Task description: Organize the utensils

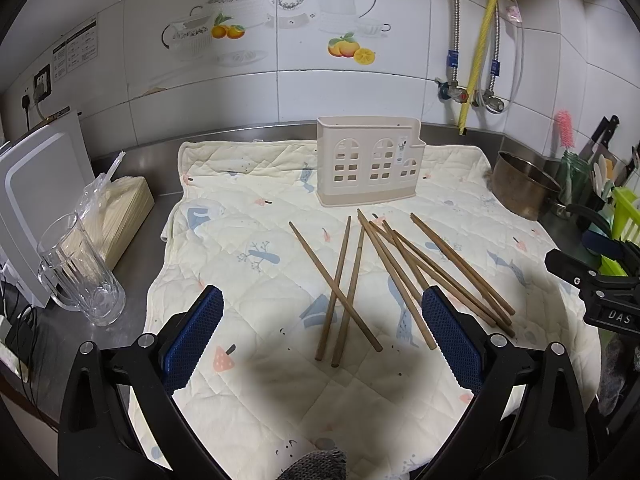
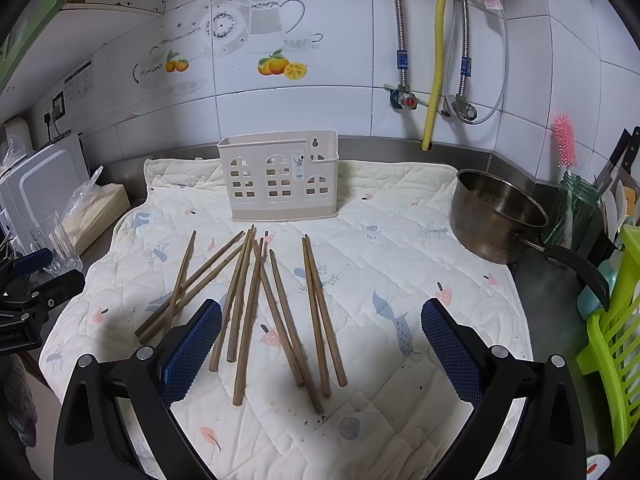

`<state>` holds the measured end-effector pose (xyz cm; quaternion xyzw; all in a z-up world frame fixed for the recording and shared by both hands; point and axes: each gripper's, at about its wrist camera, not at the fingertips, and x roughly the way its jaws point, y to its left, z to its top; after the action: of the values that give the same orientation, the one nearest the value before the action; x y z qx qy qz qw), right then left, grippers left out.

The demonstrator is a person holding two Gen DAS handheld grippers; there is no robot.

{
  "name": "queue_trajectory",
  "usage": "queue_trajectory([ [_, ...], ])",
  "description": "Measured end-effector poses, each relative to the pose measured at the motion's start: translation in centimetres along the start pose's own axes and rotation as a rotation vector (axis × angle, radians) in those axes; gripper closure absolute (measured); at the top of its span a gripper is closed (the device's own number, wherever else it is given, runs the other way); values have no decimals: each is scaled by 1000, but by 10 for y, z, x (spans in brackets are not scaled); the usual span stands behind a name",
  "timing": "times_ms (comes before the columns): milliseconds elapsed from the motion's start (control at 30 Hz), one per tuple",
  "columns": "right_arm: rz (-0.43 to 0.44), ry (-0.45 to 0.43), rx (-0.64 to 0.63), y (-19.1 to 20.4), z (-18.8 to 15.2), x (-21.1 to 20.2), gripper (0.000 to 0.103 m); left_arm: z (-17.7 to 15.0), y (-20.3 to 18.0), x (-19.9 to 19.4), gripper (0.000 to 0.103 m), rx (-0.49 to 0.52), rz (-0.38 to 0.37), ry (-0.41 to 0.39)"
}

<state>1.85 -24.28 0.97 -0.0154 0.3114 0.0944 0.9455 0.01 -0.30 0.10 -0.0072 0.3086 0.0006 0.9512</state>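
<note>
Several brown wooden chopsticks (image 1: 352,280) lie scattered on a quilted cream mat (image 1: 248,240); they also show in the right wrist view (image 2: 256,304). A beige utensil holder (image 1: 368,162) with window cut-outs stands upright at the mat's back, also in the right wrist view (image 2: 280,178). My left gripper (image 1: 322,308) is open and empty, above the near ends of the left chopsticks. My right gripper (image 2: 320,320) is open and empty, over the near ends of the chopsticks. The right gripper's body (image 1: 592,292) shows at the left view's right edge.
A glass mug (image 1: 80,272), a bag of sticks (image 1: 116,208) and a white board (image 1: 36,200) stand left of the mat. A steel pot (image 2: 496,216), a pink brush (image 2: 564,140), knives and a green rack (image 2: 616,328) stand at the right. Pipes run down the tiled wall.
</note>
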Motion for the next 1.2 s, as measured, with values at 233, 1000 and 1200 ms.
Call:
queue_trajectory([
  [233,1,-1,-1,0,0,0,6,-2,0,-4,5,-4,-4,-2],
  [1000,2,10,-13,6,-2,3,6,-3,6,-4,5,-19,-1,6],
  [1200,5,15,-18,8,-4,6,6,-3,5,-2,5,-21,1,10],
])
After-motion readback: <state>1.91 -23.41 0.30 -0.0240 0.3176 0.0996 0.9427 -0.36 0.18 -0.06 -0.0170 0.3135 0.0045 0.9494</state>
